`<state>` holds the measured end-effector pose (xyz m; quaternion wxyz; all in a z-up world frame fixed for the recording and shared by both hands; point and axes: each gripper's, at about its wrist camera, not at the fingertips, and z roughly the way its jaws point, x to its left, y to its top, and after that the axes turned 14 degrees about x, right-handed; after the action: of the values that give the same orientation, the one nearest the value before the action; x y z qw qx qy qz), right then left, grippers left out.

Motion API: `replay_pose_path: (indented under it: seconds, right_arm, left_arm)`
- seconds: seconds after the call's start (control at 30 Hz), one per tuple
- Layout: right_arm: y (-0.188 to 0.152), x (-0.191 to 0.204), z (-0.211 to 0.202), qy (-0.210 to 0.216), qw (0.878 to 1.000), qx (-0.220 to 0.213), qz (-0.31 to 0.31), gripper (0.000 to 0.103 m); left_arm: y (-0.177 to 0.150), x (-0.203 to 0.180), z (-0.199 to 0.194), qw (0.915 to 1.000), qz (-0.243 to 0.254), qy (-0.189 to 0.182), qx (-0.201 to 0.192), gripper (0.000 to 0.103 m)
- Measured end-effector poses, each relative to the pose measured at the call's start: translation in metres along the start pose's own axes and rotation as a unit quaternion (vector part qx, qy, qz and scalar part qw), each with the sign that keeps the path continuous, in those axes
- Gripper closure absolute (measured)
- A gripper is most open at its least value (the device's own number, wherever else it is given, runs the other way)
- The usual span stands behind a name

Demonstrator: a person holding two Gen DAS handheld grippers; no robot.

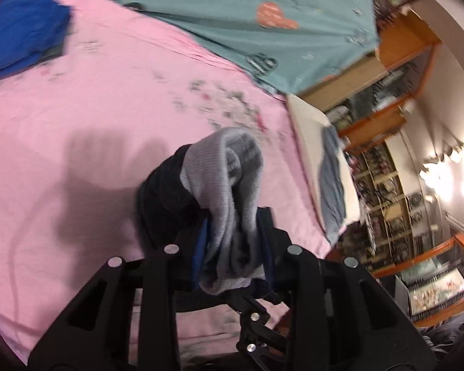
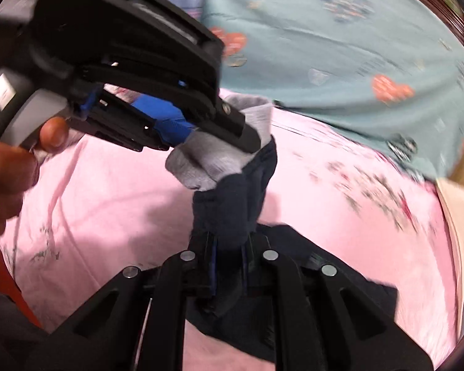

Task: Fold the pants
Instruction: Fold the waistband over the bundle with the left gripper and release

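Observation:
The pants (image 1: pixel 167 194) are dark navy with a grey ribbed band (image 1: pixel 229 167), held bunched above a pink bedsheet (image 1: pixel 77 117). My left gripper (image 1: pixel 235 247) is shut on the grey band. In the right wrist view my right gripper (image 2: pixel 230 247) is shut on the dark navy cloth (image 2: pixel 235 198). The left gripper (image 2: pixel 247 136) shows there too, at upper left, clamped on the grey band (image 2: pixel 207 160), held by a hand (image 2: pixel 9 167). The two grippers are close together. The rest of the pants hangs below, partly hidden.
A folded blue garment (image 1: pixel 24 34) lies on the pink sheet at far left. A teal patterned blanket (image 1: pixel 232 15) covers the far side of the bed. Wooden shelves (image 1: pixel 396 142) and a pillow (image 1: pixel 321 167) stand to the right of the bed.

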<state>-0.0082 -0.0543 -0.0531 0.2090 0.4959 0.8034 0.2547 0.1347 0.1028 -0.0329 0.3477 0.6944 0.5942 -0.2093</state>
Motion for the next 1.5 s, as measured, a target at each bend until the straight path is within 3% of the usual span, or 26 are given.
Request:
replay_pose_path:
  seconds: [0.2, 0.37, 0.8, 0.87, 0.93, 0.97, 1.0, 1.07, 1.2, 1.3, 1.5]
  right_arm:
    - [-0.051, -0.066, -0.016, -0.037, 0.995, 0.028, 0.084, 0.092]
    - [-0.088, -0.109, -0.003, -0.036, 0.987, 0.071, 0.142, 0.092]
    - [-0.126, -0.152, 0.039, 0.003, 0.974, 0.132, 0.184, 0.092]
    - [-0.129, -0.159, 0.045, 0.013, 0.971, 0.137, 0.195, 0.090]
    - [-0.131, -0.166, 0.045, 0.020, 0.968, 0.134, 0.211, 0.077]
    - [-0.133, -0.173, 0.044, 0.023, 0.965, 0.133, 0.227, 0.063]
    - [-0.135, -0.180, 0.042, 0.030, 0.962, 0.134, 0.237, 0.056]
    - [-0.139, -0.190, 0.036, 0.045, 0.958, 0.137, 0.248, 0.056]
    - [-0.140, -0.206, -0.003, 0.025, 0.959, 0.109, 0.260, 0.056]
    - [-0.129, -0.209, -0.030, 0.004, 0.964, 0.075, 0.254, 0.056]
    - [-0.083, -0.204, -0.018, 0.073, 0.969, 0.037, 0.235, 0.056]
  left_arm:
    - [0.013, -0.058, 0.085, 0.9970, 0.049, -0.022, 0.057, 0.073]
    - [0.013, -0.091, 0.159, 0.9903, 0.085, 0.015, 0.109, 0.073]
    - [0.012, -0.103, 0.248, 0.9784, 0.095, 0.071, 0.169, 0.072]
    - [0.012, -0.103, 0.251, 0.9773, 0.094, 0.079, 0.173, 0.072]
    - [0.013, -0.109, 0.245, 0.9767, 0.104, 0.087, 0.166, 0.067]
    - [0.013, -0.113, 0.235, 0.9775, 0.109, 0.093, 0.155, 0.049]
    - [0.014, -0.116, 0.223, 0.9790, 0.112, 0.098, 0.139, 0.031]
    - [0.015, -0.114, 0.194, 0.9825, 0.113, 0.113, 0.096, 0.020]
    - [0.012, -0.085, 0.157, 0.9831, 0.090, 0.147, 0.061, 0.020]
    - [-0.001, -0.055, 0.150, 0.9815, 0.069, 0.160, 0.080, 0.022]
    - [-0.028, -0.039, 0.157, 0.9752, 0.090, 0.166, 0.116, 0.024]
